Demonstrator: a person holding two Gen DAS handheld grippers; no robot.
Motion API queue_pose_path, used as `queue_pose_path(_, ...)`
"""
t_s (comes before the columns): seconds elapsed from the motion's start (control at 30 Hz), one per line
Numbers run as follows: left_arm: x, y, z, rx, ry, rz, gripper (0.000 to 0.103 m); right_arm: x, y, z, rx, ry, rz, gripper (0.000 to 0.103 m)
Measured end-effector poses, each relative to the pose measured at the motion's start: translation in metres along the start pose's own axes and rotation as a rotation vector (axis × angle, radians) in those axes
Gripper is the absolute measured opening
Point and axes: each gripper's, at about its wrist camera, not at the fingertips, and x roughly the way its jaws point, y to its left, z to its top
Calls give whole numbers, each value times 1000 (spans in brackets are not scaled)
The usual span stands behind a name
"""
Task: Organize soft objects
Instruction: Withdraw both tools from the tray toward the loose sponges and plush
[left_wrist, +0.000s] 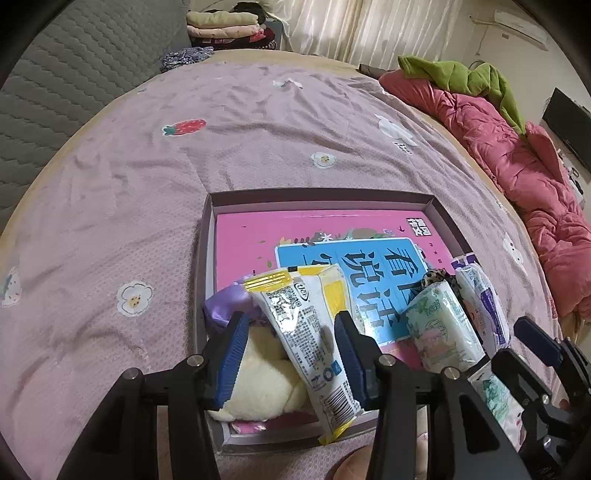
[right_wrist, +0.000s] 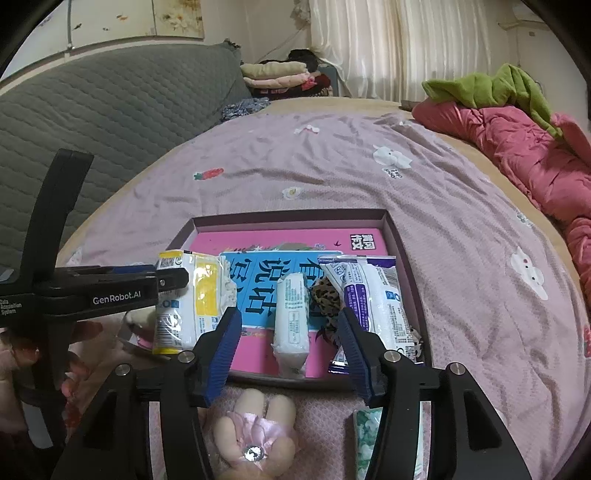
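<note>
Tissue packs stand in your shallow box (left_wrist: 441, 218) on the bed (left_wrist: 147, 206): the yellow pack (left_wrist: 314, 325) leans between your left gripper's (left_wrist: 293, 349) parted fingers, untouched by the pads. Your right gripper (right_wrist: 290, 349) hangs open too, over the white pack (right_wrist: 291, 325).

bed: mauve spread (left_wrist: 229, 122) with strawberry and flower prints, stretching ahead of the fingers | left: grey quilted sofa (right_wrist: 96, 122) | far ahead: pale curtains (right_wrist: 406, 48), daylight through them | right: heaped red quilt (left_wrist: 517, 166), green blanket (right_wrist: 491, 86) on top
</note>
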Motion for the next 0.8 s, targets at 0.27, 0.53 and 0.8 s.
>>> queue_pose_path(0.27,-7,3,-5,-6,-3,15,53,-14,-7,-2,10,-13,-11,57)
queue_pose_path(0.53,-17,9,-8,-15,-19,24,53,-22,-13,-3,15,-17,-22,57)
queue_pose_path(0.8,-34,11,-16,-30,-44,21,53,-31,-21,-7,23,-20,-36,58)
